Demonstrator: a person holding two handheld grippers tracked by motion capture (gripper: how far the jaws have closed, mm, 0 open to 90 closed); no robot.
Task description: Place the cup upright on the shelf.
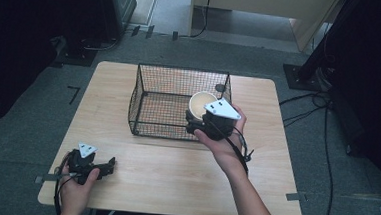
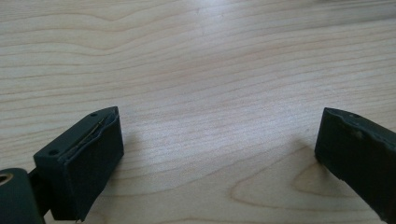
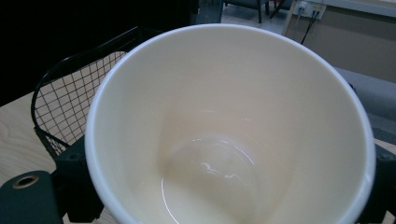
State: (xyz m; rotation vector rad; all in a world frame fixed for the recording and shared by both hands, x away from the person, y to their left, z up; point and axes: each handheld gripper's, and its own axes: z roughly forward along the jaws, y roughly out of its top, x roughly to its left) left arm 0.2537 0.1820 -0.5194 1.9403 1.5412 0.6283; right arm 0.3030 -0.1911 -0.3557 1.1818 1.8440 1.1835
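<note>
A light wooden table (image 1: pixel 174 171) with rounded corners stood on grey carpet, with dark equipment stands and cables at the room's sides and pale furniture beyond the far edge. A black wire mesh basket (image 1: pixel 158 105) sat toward the table's far edge, near the middle. The right gripper (image 1: pixel 203 122) held a cream paper cup (image 1: pixel 201 104), mouth up, over the basket's near right corner, its jaws clamped on the cup's sides. The left gripper (image 1: pixel 105 166) rested near the table's near left corner, jaws wide apart over bare wood.
</note>
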